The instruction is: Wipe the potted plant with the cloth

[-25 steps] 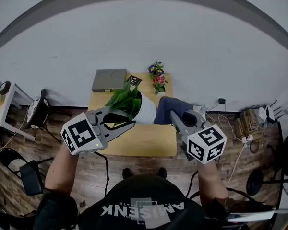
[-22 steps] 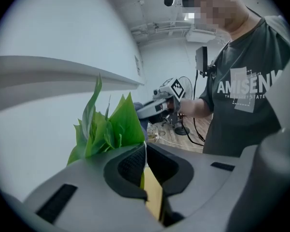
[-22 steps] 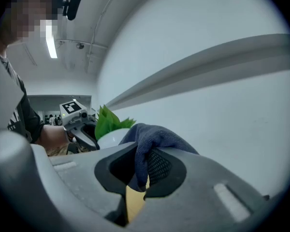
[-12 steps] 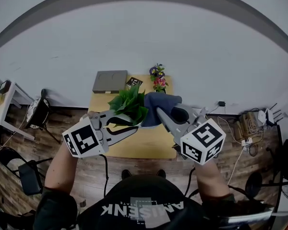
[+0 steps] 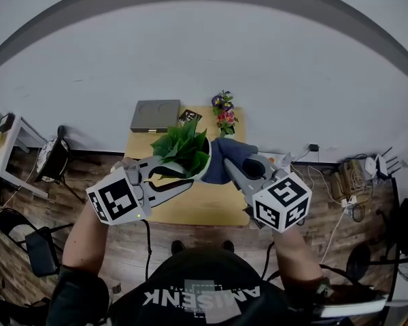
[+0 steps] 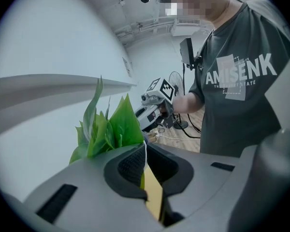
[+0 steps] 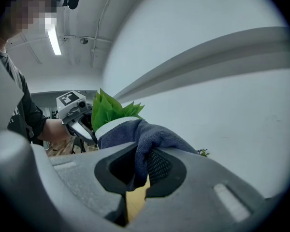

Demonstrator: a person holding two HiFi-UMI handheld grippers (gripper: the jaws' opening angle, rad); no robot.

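Plainly the left gripper [image 5: 183, 174] was pressed together on the thin white rim of the pot [image 7: 113, 124], holding it tipped over the table [image 5: 211, 202]. The green leaves [image 5: 183, 148] pointed toward the left side of the head view. The right gripper [image 7: 141, 167] pinched a fold of dark blue cloth [image 7: 152, 134] between its pads. The rest of the cloth lay bunched against the pot's side just below the rim, across from the left gripper. Both grippers met above the table's middle. Farther back on the table sat a flat grey box [image 5: 155, 114] and a small bunch of flowers [image 5: 223, 111], both apart from the pot.
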